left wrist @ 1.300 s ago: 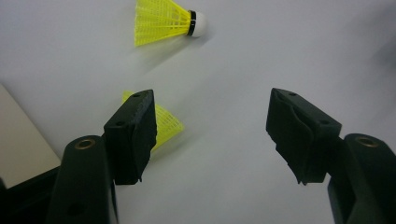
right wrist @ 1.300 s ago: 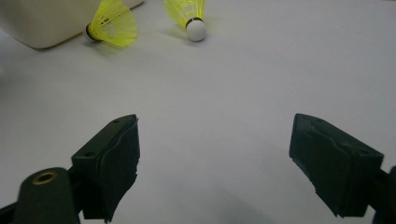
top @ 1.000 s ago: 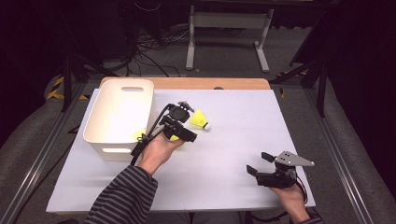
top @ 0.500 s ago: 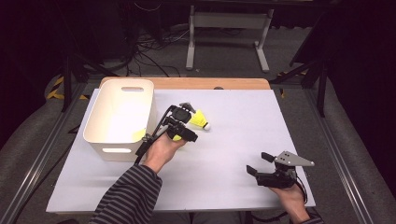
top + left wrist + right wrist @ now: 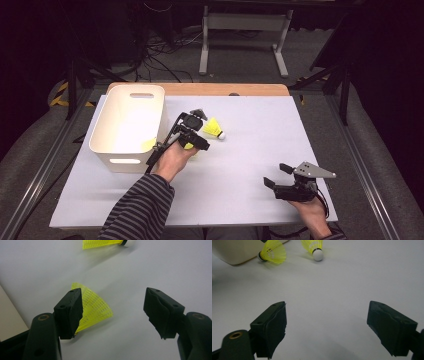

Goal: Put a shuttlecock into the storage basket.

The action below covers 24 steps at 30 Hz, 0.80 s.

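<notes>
Left gripper point(image 5: 113, 312) fingers spread, nothing grasped, netted yellow cone shuttlecock point(image 5: 93, 308) lay between them on matte white table point(image 5: 240, 165), right gripper point(image 5: 327, 327) released at five o'clock, smooth cream plastic bin point(image 5: 127, 125) at nine o'clock, dark room.

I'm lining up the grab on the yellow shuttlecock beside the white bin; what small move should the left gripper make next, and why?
Probably ease the left gripper a little lower and sideways to centre on the nearer yellow mesh shuttlecock, then close. Its jaws stand wide open, and the skirt lies on the white table close against one jaw, with a wide gap to the other. Nothing is gripped yet.
</notes>
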Available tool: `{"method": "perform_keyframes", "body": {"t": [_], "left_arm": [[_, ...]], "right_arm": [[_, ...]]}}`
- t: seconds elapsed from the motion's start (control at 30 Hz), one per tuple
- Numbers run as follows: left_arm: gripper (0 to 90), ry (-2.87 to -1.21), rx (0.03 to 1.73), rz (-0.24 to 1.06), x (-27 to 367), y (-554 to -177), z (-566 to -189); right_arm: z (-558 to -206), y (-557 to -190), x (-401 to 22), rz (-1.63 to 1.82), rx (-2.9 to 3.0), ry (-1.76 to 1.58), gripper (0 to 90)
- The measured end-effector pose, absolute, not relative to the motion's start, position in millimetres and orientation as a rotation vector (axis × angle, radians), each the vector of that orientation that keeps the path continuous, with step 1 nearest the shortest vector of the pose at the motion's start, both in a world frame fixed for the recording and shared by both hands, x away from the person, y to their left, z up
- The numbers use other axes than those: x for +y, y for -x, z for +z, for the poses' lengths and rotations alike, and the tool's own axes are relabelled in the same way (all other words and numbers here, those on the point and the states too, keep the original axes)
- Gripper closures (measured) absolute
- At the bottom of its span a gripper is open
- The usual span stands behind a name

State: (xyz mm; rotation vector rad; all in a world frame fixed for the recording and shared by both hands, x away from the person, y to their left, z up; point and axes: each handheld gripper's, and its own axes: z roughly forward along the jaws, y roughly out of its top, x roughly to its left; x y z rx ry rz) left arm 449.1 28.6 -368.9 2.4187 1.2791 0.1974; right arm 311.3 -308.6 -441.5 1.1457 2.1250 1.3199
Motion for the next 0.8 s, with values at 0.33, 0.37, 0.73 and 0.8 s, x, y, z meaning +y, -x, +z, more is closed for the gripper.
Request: {"method": "perform_keyframes", "body": {"t": [0.33, 0.37, 0.73, 0.8], "left_arm": [[32.1, -2.417, 1.339, 0.193, 27.8, -454.1, -374.9], [32.1, -2.419, 1.339, 0.197, 28.1, -454.8, -375.3], [31.0, -2.409, 1.379, 0.172, 30.1, -458.6, -381.4], [30.9, -2.412, 1.381, 0.182, 30.1, -459.4, -382.8]], "right_arm": [[-441.4, -311.3, -308.7, 1.323, 2.125, -1.146, 16.8], [-441.5, -311.3, -308.7, 1.323, 2.125, -1.146, 16.8], [-441.6, -311.4, -308.2, 1.318, 2.13, -1.144, 16.7], [-441.6, -311.5, -308.1, 1.318, 2.131, -1.143, 16.7]]}}
